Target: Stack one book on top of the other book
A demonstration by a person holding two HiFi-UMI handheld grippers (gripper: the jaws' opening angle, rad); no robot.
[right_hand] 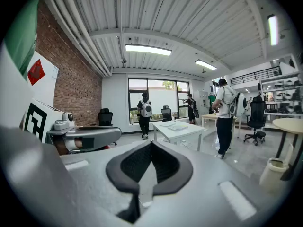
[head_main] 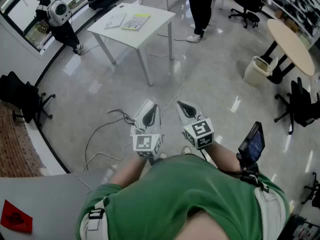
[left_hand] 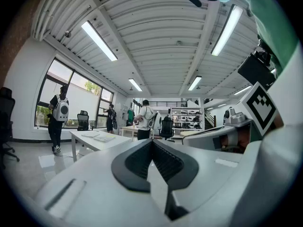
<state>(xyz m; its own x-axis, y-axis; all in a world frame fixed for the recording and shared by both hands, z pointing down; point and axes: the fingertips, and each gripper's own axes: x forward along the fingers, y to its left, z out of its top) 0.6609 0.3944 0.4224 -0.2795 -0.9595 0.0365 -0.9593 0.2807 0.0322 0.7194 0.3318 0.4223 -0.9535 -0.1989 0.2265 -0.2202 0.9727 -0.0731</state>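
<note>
Two books lie side by side on a white table (head_main: 150, 31) far ahead across the floor: a pale one (head_main: 115, 20) and a yellow-topped one (head_main: 136, 22). Both of my grippers are held close to my chest, well short of that table. The left gripper (head_main: 152, 107) is shut and holds nothing. The right gripper (head_main: 181, 104) beside it is also shut and empty. In the left gripper view the shut jaws (left_hand: 152, 141) point level toward the table (left_hand: 97, 143). In the right gripper view the jaws (right_hand: 151, 143) meet below the table (right_hand: 182, 130) with its books (right_hand: 176, 126).
Cables (head_main: 107, 129) trail over the glossy floor between me and the table. A person (head_main: 201, 9) stands behind the table, another (head_main: 60, 19) at the window. A bin (head_main: 257, 70), a round table (head_main: 290, 39) and office chairs (head_main: 300, 106) stand right. A grey tabletop (head_main: 35, 199) is at lower left.
</note>
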